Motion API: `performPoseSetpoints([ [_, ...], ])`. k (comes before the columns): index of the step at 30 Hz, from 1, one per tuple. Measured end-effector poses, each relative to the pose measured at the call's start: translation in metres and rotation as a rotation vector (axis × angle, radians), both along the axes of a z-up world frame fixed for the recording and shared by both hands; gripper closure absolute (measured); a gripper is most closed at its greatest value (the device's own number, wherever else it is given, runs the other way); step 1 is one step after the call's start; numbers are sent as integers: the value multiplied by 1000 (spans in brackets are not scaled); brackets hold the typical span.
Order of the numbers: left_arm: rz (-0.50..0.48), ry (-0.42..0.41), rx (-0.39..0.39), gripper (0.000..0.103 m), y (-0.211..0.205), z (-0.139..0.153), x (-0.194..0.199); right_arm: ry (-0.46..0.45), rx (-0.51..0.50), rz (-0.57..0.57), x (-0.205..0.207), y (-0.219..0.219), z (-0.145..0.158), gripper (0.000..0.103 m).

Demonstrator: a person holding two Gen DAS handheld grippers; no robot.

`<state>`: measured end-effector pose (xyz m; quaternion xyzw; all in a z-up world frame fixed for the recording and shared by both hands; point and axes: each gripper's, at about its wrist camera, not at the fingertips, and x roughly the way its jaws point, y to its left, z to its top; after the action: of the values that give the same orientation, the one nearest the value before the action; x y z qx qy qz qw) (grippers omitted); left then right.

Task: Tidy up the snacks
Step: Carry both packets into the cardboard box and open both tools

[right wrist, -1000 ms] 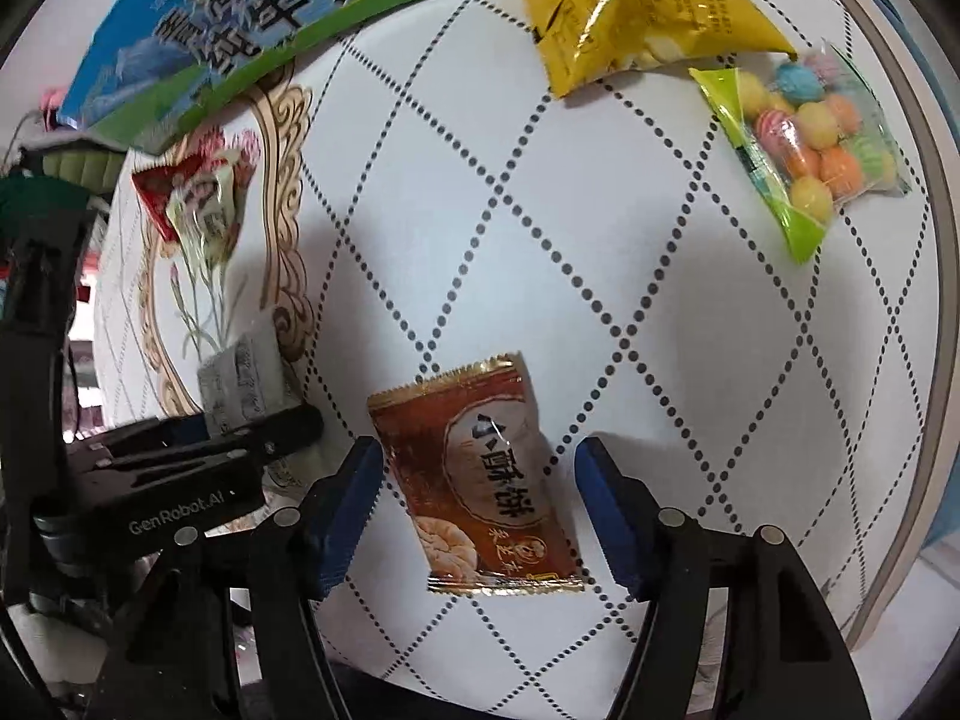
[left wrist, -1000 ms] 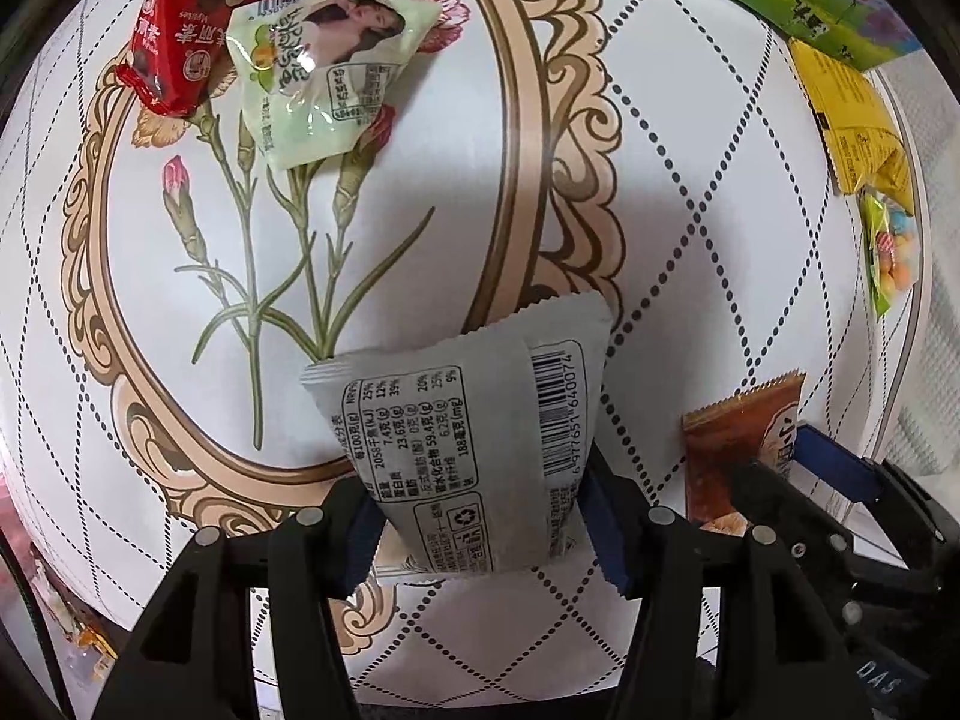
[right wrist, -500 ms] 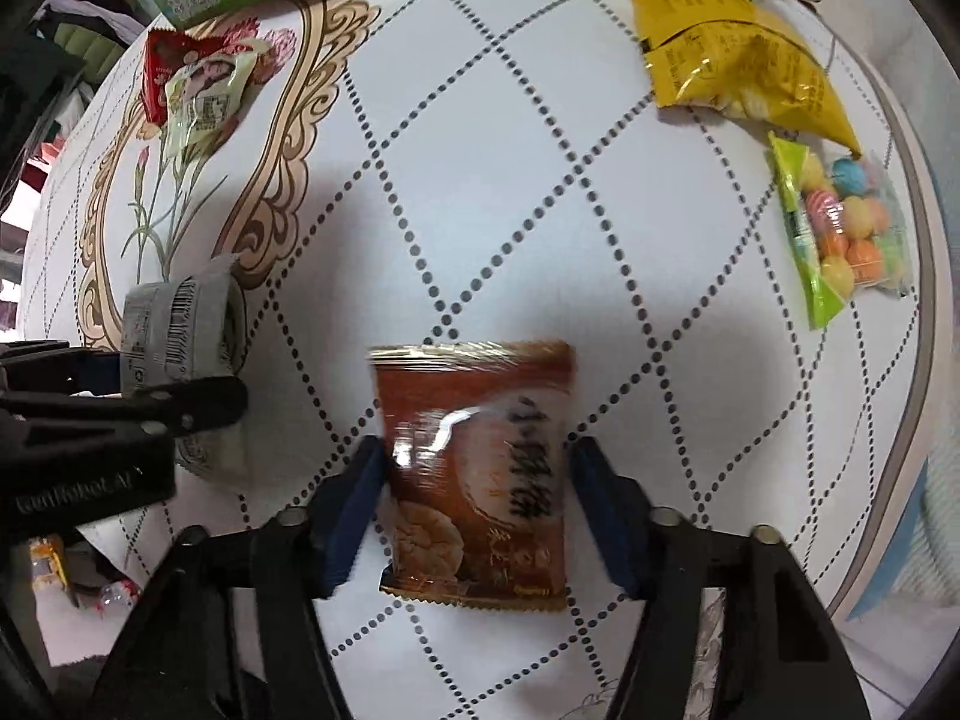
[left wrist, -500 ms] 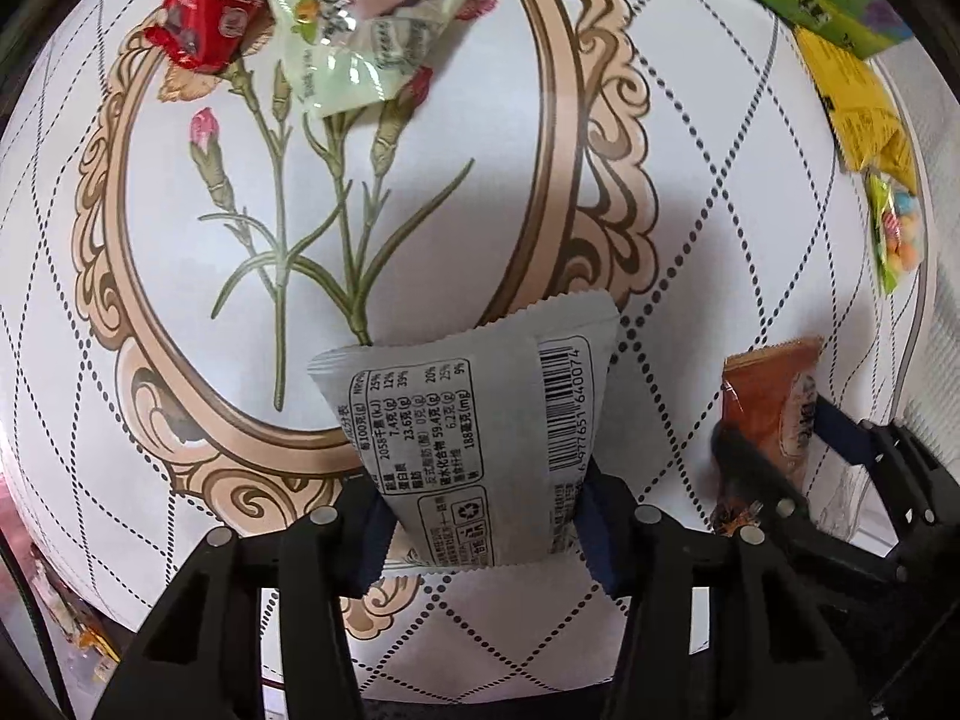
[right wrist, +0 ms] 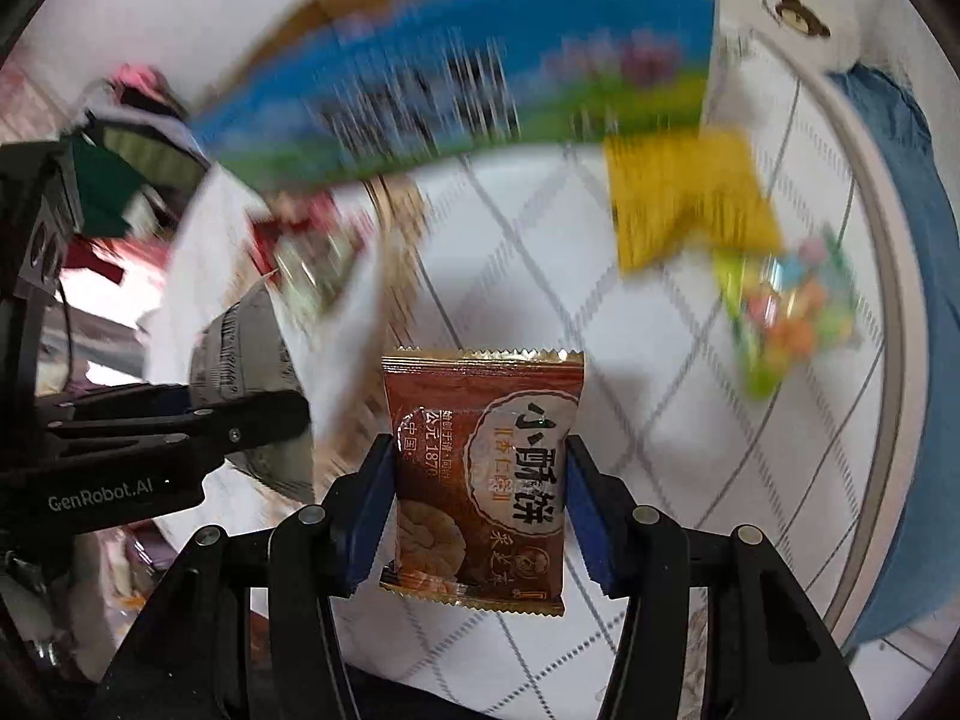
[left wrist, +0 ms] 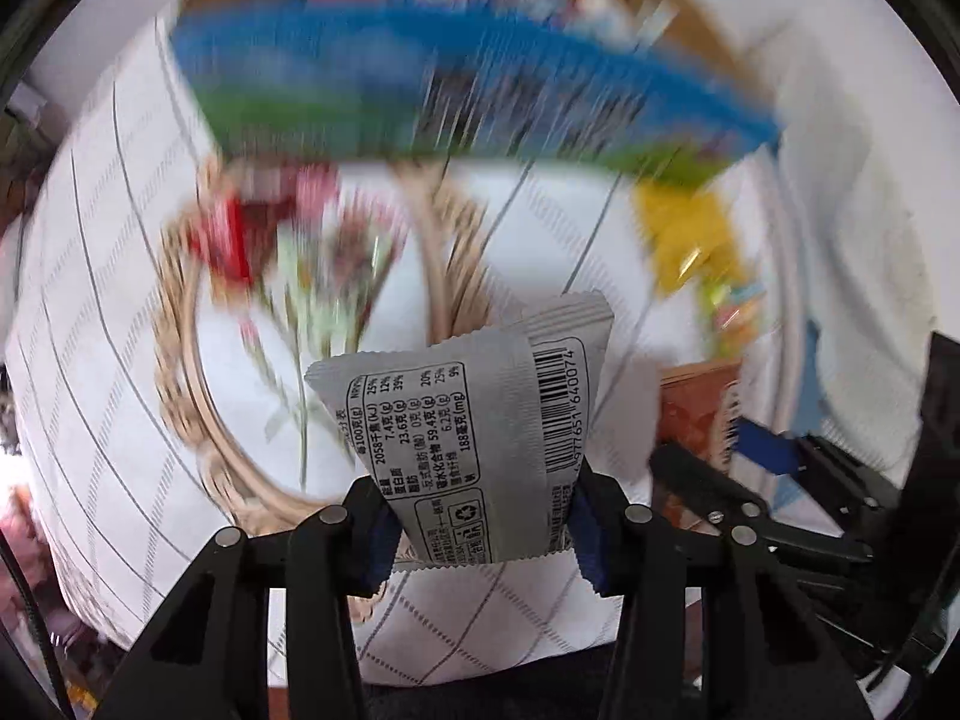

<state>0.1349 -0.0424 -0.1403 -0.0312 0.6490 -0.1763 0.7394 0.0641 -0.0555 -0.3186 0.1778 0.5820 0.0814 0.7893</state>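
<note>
My left gripper (left wrist: 480, 516) is shut on a grey snack packet (left wrist: 474, 420), printed label side facing the camera, held up off the white patterned tablecloth (left wrist: 120, 360). My right gripper (right wrist: 480, 498) is shut on a brown pastry packet (right wrist: 480, 468), also lifted. The grey packet shows in the right wrist view (right wrist: 240, 342) at the left, and the brown packet shows in the left wrist view (left wrist: 696, 402) at the right. A blue and green open cardboard box (left wrist: 456, 84) stands at the far side, blurred; it also shows in the right wrist view (right wrist: 456, 84).
A red packet (left wrist: 228, 234) and a pale green packet (left wrist: 312, 276) lie on the flower print. A yellow bag (right wrist: 684, 198) and a bag of coloured candies (right wrist: 786, 300) lie at the right. A blue cloth (right wrist: 918, 240) hangs past the table's right edge.
Both grippers have lifted their packets off the tablecloth and tilted up toward the box at the far side. The background is now motion-blurred.
</note>
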Motion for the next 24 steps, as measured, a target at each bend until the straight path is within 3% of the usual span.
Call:
performPoseSetpoints([
  [4, 2, -85, -57, 59, -1, 57, 39, -113, 34, -25, 36, -26, 52, 46],
  [10, 16, -161, -54, 59, -16, 91, 117, -240, -14, -36, 106, -51, 99, 46],
  [14, 25, -127, -40, 59, -22, 79, 170, -247, -57, -31, 153, -56, 103, 46],
  [18, 43, -67, -4, 59, -28, 51, 212, -197, -84, -21, 188, -54, 80, 46],
  [24, 30, 41, 31, 59, -32, 11, 233, -142, -91, -19, 215, -53, 44, 46],
])
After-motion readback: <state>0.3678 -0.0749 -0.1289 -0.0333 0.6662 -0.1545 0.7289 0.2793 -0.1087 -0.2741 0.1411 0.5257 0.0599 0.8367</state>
